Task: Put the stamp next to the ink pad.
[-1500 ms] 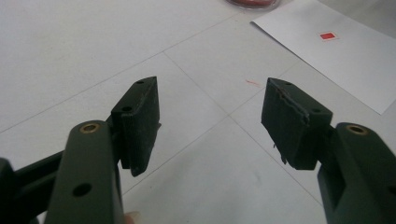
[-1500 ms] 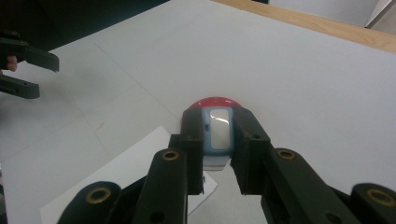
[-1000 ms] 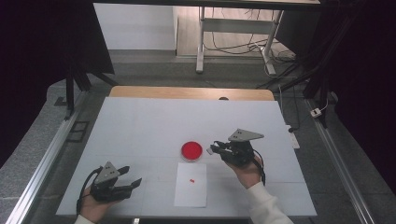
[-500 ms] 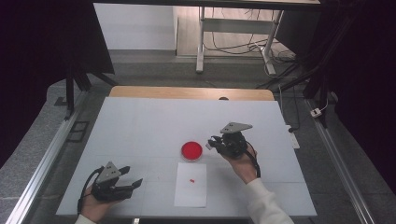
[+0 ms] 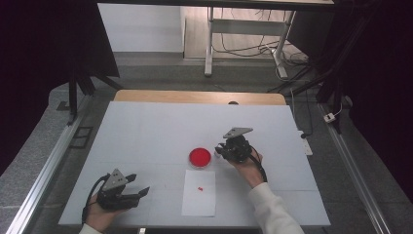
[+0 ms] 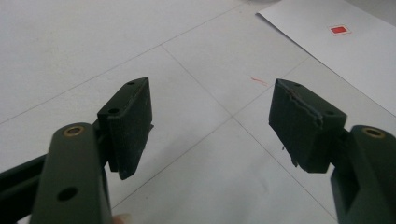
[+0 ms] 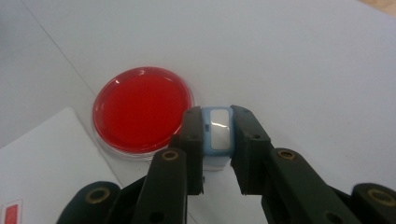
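The right hand-held gripper (image 7: 215, 140) is clamped tight on a small pale-blue block with a glossy white face (image 7: 217, 133), its 2 jaws pressing the block's sides, low over the white bench (image 5: 156, 126). Just beyond and to the left of its jaw tips sits a round red dish (image 7: 142, 109) with a clear rim, and a white sheet (image 5: 199, 192) with a tiny red mark (image 5: 200, 188) lies nearer the person. The left hand-held gripper (image 6: 212, 116) is wide open on nothing, the sheet ahead to its right.
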A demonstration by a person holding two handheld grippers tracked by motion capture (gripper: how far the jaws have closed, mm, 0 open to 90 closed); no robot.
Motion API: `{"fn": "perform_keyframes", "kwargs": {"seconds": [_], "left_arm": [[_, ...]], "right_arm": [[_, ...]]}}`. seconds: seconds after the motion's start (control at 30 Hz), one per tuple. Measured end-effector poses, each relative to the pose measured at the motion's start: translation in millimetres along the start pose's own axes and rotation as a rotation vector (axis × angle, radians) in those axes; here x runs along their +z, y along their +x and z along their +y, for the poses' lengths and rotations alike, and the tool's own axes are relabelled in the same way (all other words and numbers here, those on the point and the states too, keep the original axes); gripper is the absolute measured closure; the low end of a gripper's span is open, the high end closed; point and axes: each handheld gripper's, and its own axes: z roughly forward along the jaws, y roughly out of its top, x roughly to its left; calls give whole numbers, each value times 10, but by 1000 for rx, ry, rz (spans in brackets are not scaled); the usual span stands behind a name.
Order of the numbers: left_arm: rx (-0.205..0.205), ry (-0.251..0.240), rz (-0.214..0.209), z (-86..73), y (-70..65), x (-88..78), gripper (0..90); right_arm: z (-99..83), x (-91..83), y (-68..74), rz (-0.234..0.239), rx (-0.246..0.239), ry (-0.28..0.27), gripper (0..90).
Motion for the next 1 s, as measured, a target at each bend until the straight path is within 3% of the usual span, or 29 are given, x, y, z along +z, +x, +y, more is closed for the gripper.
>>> {"fn": "perform_keyframes", "kwargs": {"seconds": [0.43, 0.73, 1.0], "left_arm": [[-1, 2, 0, -9, 8, 4, 304], [-1, 1, -1, -9, 5, 5, 303], [-6, -1, 6, -14, 16, 0, 303]], "right_arm": [[-15, 101, 5, -12, -16, 22, 700], [-16, 86, 4, -4, 0, -1, 557], [-52, -63, -30, -17, 26, -70, 442]]}}
